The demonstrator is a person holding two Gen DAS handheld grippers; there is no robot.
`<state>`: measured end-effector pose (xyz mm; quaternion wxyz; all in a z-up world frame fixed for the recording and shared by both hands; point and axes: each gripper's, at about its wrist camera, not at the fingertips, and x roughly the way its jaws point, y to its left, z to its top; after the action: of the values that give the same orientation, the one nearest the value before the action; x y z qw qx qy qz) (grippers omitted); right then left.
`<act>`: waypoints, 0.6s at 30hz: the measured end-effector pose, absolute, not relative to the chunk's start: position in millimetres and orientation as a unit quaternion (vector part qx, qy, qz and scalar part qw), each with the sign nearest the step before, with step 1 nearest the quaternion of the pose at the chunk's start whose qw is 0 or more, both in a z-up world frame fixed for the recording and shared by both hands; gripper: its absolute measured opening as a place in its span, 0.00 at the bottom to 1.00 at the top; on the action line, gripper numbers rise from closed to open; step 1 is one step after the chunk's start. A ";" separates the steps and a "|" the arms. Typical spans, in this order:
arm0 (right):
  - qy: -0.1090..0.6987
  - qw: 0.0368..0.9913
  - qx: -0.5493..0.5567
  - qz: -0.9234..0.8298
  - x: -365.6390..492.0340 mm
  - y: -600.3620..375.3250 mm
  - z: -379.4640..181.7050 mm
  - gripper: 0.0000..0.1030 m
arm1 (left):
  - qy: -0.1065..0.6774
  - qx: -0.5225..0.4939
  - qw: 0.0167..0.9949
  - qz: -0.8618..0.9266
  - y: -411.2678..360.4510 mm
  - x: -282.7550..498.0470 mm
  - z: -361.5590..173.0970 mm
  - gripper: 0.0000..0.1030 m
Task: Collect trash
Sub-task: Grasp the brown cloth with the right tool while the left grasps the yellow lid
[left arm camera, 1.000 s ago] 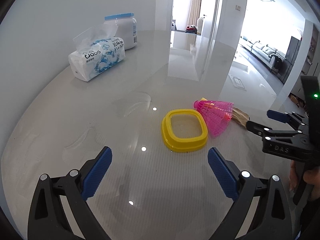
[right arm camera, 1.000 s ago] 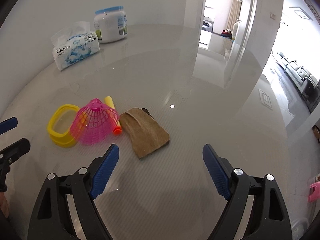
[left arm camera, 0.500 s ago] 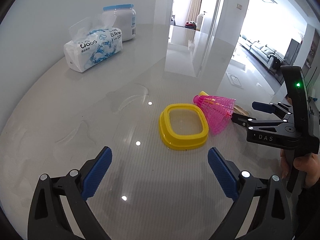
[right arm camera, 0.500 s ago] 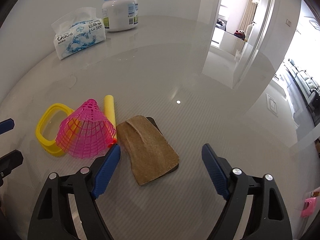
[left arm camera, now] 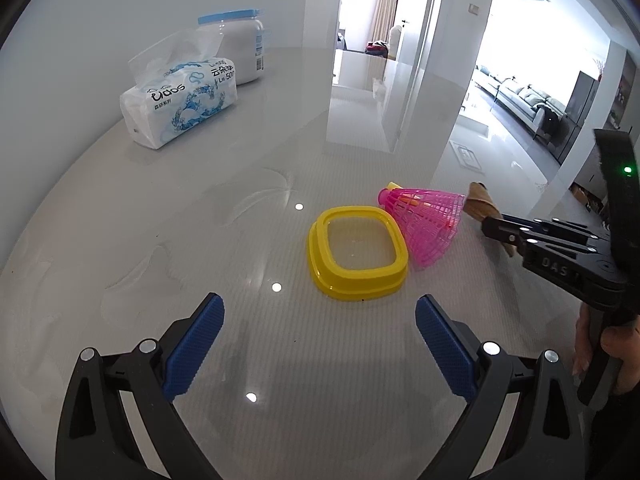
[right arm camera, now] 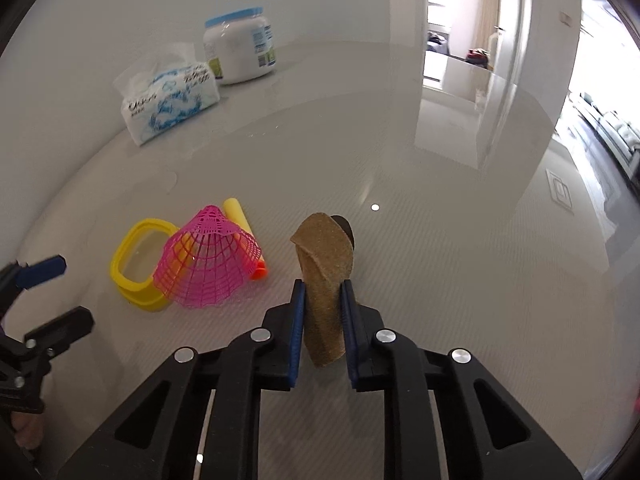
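My right gripper [right arm camera: 322, 292] is shut on a brown felt-like pad [right arm camera: 326, 264], which is folded between the pads and stands up off the white table [right arm camera: 440, 280]. The brown pad also shows in the left wrist view [left arm camera: 478, 202]. Left of it lie a pink mesh cone [right arm camera: 208, 258], a yellow foam tube [right arm camera: 238, 214] with an orange end, and a yellow rectangular ring [right arm camera: 136, 262]. My left gripper [left arm camera: 316, 324] is open and empty, just in front of the yellow ring [left arm camera: 358, 256] and the pink cone [left arm camera: 426, 222]. The right gripper [left arm camera: 496, 228] shows at the right of that view.
A tissue pack [left arm camera: 178, 106] and a white jar with a blue lid [left arm camera: 240, 48] stand at the back left by the wall. The table's edge runs along the right, with an open doorway and a living room beyond.
My right gripper moved forward over the brown pad and shut on it, folding and lifting it. My left gripper stayed open and shifted slightly toward the yellow ring.
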<state>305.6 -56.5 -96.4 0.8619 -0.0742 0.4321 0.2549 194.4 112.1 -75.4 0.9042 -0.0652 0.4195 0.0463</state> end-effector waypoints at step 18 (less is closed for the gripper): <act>0.386 0.885 0.016 0.259 259.8 -95.8 -68.7 0.16 | 0.444 -0.054 0.893 0.057 87.0 227.3 -88.2 0.92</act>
<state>259.8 -95.8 -68.7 0.8852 0.0159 0.3861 0.2591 227.3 87.0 -88.2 0.8926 -0.0540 0.4438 0.0574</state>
